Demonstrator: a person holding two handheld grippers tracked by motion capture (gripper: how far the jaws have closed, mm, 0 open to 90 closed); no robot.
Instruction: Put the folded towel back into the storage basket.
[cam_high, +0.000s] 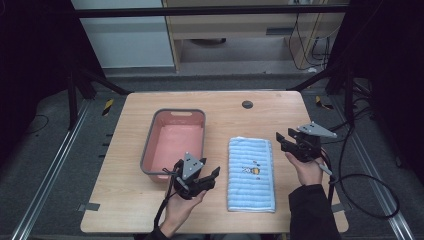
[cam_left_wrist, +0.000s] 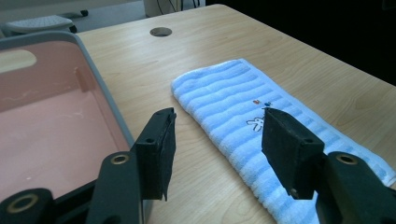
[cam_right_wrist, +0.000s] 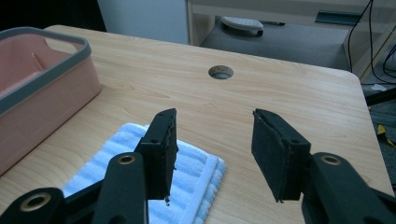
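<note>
Approach phase, by the look of it: the folded blue striped towel (cam_high: 251, 174) is flanked by both tongs, nothing gripped yet. It lies flat on the surface (cam_high: 220, 107), just right of the pink basin (cam_high: 174, 142), with a small embroidered figure near its middle.

Left tongs (cam_high: 209, 178) are held near the towel's left edge, jaws apart and empty; in the left gripper view the towel sits ahead, under the right-hand jaw. Right tongs (cam_high: 283, 140) are held just beside the towel's far right corner, jaws apart and empty, the corner seen below them in the right gripper view.

Next move, as judged: each pair lowered onto a towel edge or corner and closed on the cloth. All folded layers must be caught, else the fold opens on lifting. The basin is the likely destination, though that is a guess.

Surface: pale wood laminate, round cable hole (cam_high: 247, 104) at the far side. Room: grey floor, dark frame rails, pale cabinet behind, cables (cam_high: 372, 185) at right.
</note>
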